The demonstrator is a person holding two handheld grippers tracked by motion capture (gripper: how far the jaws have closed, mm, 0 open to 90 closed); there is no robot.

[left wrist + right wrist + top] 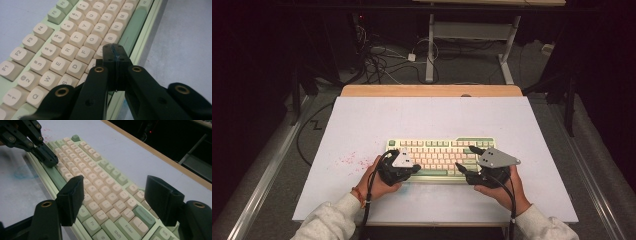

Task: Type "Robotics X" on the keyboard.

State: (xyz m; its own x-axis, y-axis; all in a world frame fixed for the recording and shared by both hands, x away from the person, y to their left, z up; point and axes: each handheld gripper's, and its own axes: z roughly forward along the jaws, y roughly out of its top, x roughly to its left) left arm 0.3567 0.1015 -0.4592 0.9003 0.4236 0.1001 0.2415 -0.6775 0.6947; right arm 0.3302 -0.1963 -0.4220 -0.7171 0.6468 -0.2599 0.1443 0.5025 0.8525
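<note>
— Keyboard [440, 160] lay near the table's [362, 125] front edge in the high view, left gripper [412, 170] at its near left, right gripper [466, 159] at its near right.

— And the left gripper view?

— Jaws were pressed together, gripping nothing, tips over the keys beside V.

— The right gripper view?

— Jaws stood wide apart over the right-hand keys, holding nothing.
</note>
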